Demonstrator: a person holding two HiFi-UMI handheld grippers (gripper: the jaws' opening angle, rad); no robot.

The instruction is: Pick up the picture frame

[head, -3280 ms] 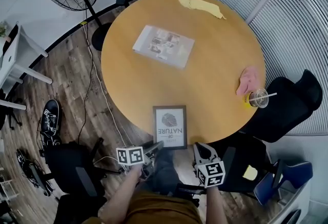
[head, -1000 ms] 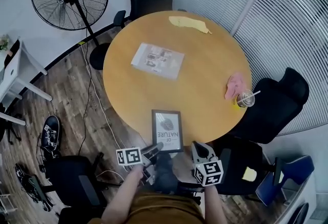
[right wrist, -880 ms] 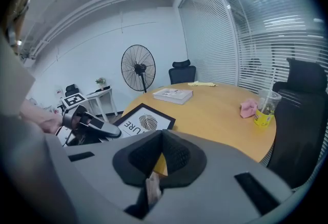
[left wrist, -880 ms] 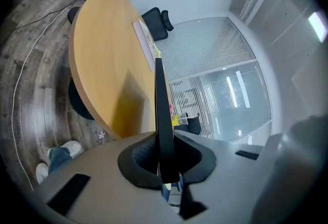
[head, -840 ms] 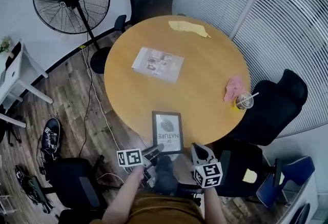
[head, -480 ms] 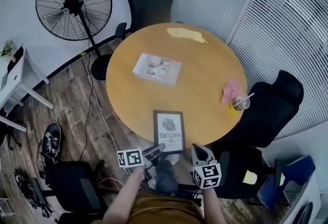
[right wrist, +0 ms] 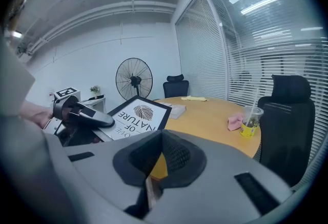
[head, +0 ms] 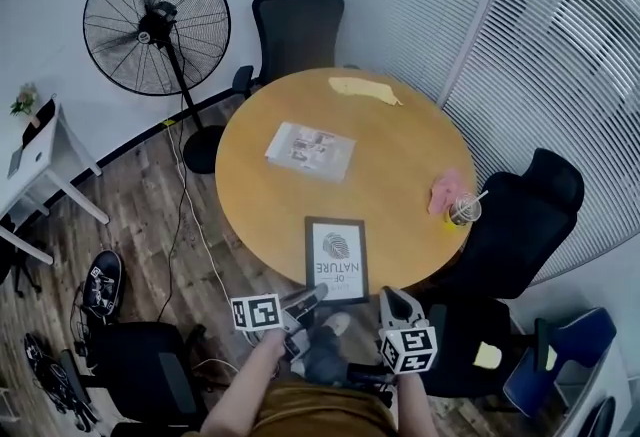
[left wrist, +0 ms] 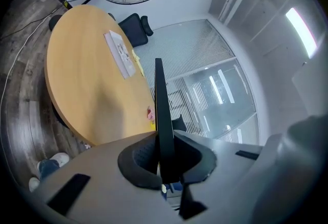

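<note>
Left gripper (head: 306, 298) pinching picture frame (head: 336, 258) at near edge, frame edge-on between jaws. Right gripper (head: 392, 300) jaws together, tips at frame's near right corner; hold there unclear. Frame's near end overhangs round table (head: 400, 145) rim.

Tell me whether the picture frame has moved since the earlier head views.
Yes. The picture frame, clamped in the left gripper, has lifted off the table at its near edge, toward the camera.

Picture frame (head: 337, 260) over near edge of table (head: 400, 140), booklet (head: 310, 149) behind — cup (head: 461, 211) apparently at right rim
</note>
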